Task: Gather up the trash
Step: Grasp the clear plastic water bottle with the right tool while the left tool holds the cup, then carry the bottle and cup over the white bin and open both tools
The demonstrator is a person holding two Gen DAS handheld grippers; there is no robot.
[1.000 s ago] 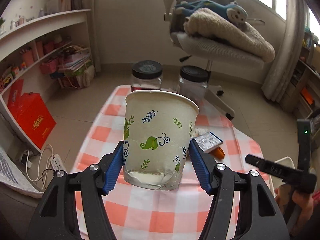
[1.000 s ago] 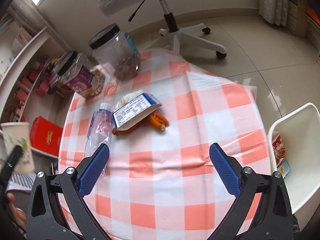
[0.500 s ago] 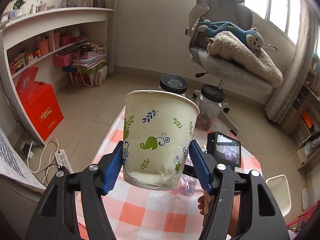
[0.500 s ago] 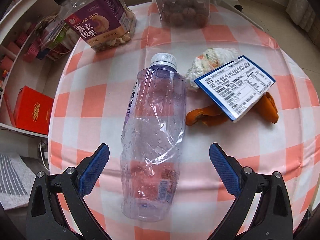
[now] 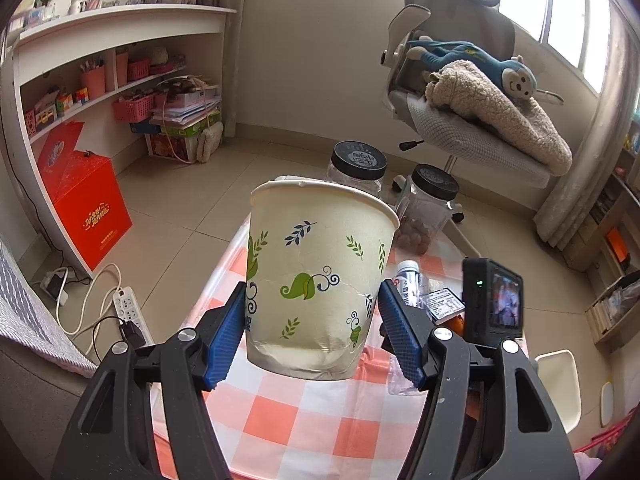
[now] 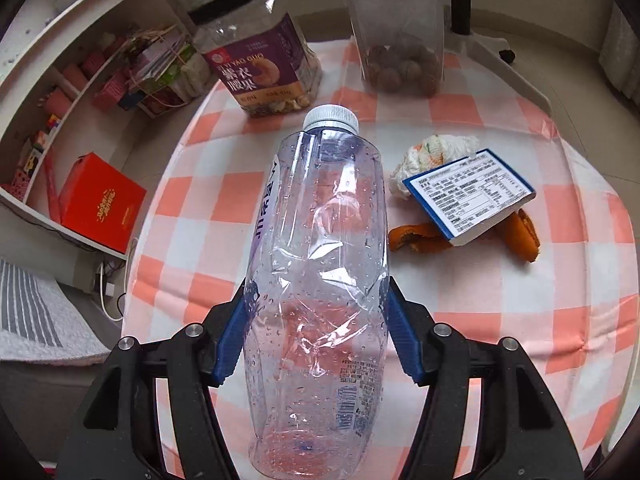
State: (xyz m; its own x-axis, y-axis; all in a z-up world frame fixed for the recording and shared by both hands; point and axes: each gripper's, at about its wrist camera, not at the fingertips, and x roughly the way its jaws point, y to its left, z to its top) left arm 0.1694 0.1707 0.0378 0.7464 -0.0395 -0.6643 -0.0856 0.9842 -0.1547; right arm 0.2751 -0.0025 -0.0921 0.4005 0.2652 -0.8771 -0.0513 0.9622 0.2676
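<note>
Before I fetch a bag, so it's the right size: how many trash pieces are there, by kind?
Paper cup: 1
Plastic bottle: 1
Crumpled tissue: 1
Small box: 1
Orange peel: 2
Total: 6

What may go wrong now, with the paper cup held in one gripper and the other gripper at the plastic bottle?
1. The right gripper is closing on the crumpled, wet plastic bottle; it may slip or buckle.
2. The left gripper holds the paper cup low, on an already creased wall, so it may tip.
</note>
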